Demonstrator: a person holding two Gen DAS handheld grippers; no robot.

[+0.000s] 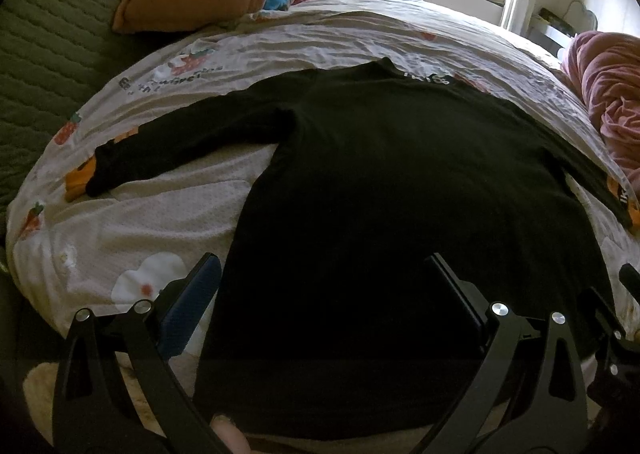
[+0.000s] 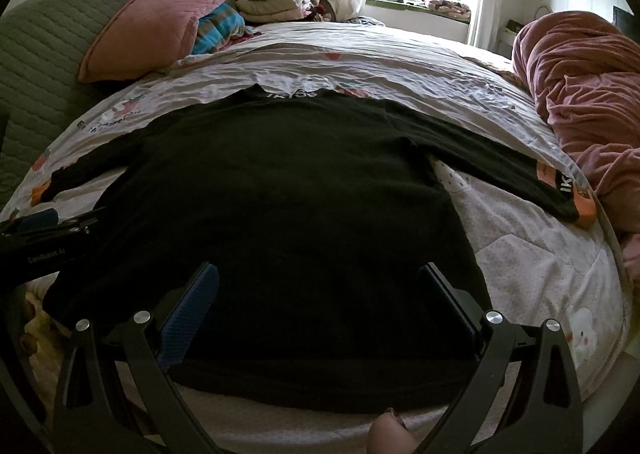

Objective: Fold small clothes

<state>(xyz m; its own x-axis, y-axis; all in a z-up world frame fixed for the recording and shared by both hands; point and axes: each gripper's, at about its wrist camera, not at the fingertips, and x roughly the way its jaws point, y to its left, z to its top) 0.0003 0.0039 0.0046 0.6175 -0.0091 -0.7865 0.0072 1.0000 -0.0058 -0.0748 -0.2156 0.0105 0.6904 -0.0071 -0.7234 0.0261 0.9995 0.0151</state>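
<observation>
Black top (image 1: 400, 194) lies flat; hand-held grippers apart.

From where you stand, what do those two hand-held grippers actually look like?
Each is black metal. The left hand-held gripper and the right hand-held gripper both have two long flat fingers lined with textured blue pads, angular cut-out linkage arms, and round silver bolts. In the right view the left unit's body bears pale lettering.

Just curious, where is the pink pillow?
In both views, the pink pillow leans on the green headboard, far left, beside folded clothes.
</observation>
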